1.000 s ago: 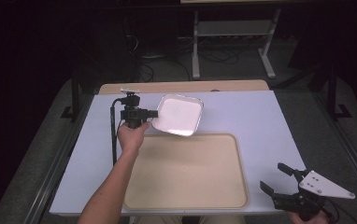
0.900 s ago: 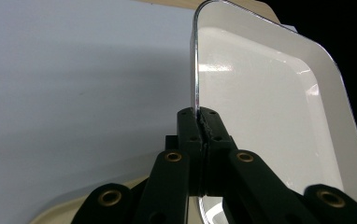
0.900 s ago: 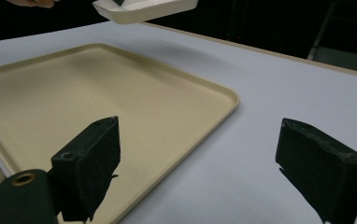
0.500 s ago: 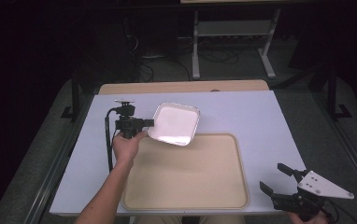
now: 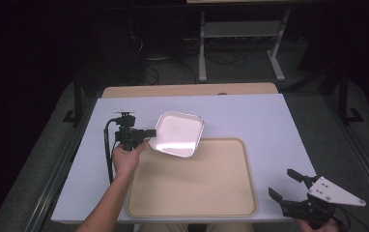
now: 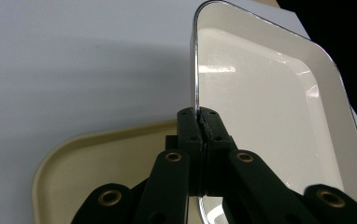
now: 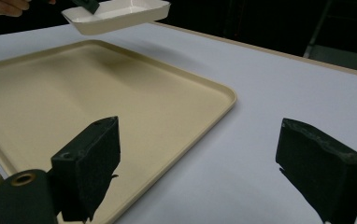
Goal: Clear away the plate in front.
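Low right in the high view, the right gripper rests idle, jaws wide and empty, beside the tray: beige, matte, rounded corners, raised rim. Left of centre, the left gripper pinches the dish by its thin rim, off the table, above the tray's upper-left corner. It looks like a carry; next, lower it flat onto the tray. The dish is glossy white, shallow and rectangular.

The high view looks forward and down over the whole table. The left gripper view sits close against a white dish, facing along its rim. The right gripper view looks low across the beige tray; all three share dish and tray.
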Motion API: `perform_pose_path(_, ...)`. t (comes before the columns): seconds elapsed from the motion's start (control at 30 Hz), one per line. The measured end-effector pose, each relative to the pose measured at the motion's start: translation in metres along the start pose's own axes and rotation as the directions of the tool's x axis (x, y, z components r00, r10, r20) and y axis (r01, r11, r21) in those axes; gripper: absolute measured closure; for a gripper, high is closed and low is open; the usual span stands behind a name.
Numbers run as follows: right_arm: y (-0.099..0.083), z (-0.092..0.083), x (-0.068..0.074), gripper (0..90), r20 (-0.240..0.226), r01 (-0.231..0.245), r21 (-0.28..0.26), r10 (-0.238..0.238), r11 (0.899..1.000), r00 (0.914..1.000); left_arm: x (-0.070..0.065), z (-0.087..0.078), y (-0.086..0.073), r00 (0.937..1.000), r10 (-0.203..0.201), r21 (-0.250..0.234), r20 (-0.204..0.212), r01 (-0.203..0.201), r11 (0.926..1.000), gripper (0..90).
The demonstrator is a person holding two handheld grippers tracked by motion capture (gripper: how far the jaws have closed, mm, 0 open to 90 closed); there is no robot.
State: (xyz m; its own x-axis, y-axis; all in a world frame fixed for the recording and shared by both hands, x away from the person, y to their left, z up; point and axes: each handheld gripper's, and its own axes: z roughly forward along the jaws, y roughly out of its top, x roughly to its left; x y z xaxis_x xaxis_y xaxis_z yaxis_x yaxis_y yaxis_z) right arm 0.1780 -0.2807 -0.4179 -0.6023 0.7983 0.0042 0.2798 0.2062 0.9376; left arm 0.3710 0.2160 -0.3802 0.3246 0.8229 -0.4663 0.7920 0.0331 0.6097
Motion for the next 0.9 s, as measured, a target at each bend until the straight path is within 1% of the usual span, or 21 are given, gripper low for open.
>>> perform_pose_path(0.1,0.0,0.0,0.0,12.9,0.001,0.0,0.001,0.0,1.0,1.0,0.004,-0.001,-0.008,1.0,-0.004,0.01,-0.005,0.004,0.9999,88.6)
perform_pose_path(0.13,0.0,0.0,0.0,12.9,0.001,0.0,0.001,0.0,1.0,1.0,0.004,-0.001,-0.008,1.0,-0.004,0.01,-0.005,0.004,0.9999,88.6)
perform_pose_path(0.23,0.0,0.001,0.0,12.9,0.003,-0.001,0.004,0.001,1.0,1.0,0.006,-0.002,-0.016,1.0,-0.008,0.013,-0.002,0.008,0.9999,88.6)
perform_pose_path(0.3,0.0,0.0,0.0,12.9,0.003,-0.001,0.004,0.001,1.0,1.0,0.006,-0.002,-0.018,1.0,-0.009,0.014,0.0,0.009,0.9999,88.6)
perform_pose_path(0.37,0.0,0.001,0.0,12.9,0.004,-0.002,0.004,0.002,1.0,1.0,0.007,-0.002,-0.024,0.9999,-0.011,0.023,0.002,0.011,0.9997,88.6)
perform_pose_path(0.4,0.0,0.001,0.0,12.9,0.004,-0.002,0.004,0.002,1.0,1.0,0.007,-0.002,-0.024,0.9999,-0.011,0.023,0.002,0.011,0.9997,88.6)
perform_pose_path(0.47,0.0,0.001,0.0,12.9,0.004,-0.002,0.005,0.002,1.0,1.0,0.008,-0.001,-0.029,0.9999,-0.015,0.029,0.005,0.015,0.9995,88.6)
perform_pose_path(0.53,0.0,0.001,0.0,12.9,0.005,-0.002,0.008,0.002,1.0,1.0,0.009,-0.001,-0.033,0.9998,-0.021,0.033,-0.001,0.021,0.9992,88.6)
perform_pose_path(0.57,0.0,0.001,0.0,12.9,0.005,0.0,0.008,0.0,1.0,1.0,0.01,0.0,-0.037,0.9997,-0.022,0.038,-0.006,0.022,0.999,88.6)
perform_pose_path(0.6,0.0,0.001,0.0,12.9,0.005,0.0,0.008,0.0,1.0,1.0,0.01,0.0,-0.037,0.9997,-0.022,0.038,-0.006,0.022,0.999,88.6)
perform_pose_path(0.63,0.0,0.001,0.0,12.9,0.006,-0.001,0.01,0.001,1.0,1.0,0.012,0.001,-0.042,0.9996,-0.028,0.044,-0.009,0.028,0.9986,88.6)
perform_pose_path(0.7,0.0,0.001,0.0,12.9,0.008,-0.001,0.01,0.001,1.0,1.0,0.013,0.001,-0.045,0.9995,-0.031,0.047,-0.012,0.031,0.9984,88.7)
perform_pose_path(0.77,0.0,0.001,0.0,12.9,0.008,-0.002,0.01,0.001,1.0,1.0,0.014,0.001,-0.049,0.999,-0.042,0.049,-0.016,0.043,0.9979,88.7)
perform_pose_path(0.9,0.0,0.001,0.0,12.9,0.009,-0.002,0.011,0.002,1.0,1.0,0.013,0.001,-0.057,0.999,-0.041,0.059,-0.019,0.042,0.9974,88.6)
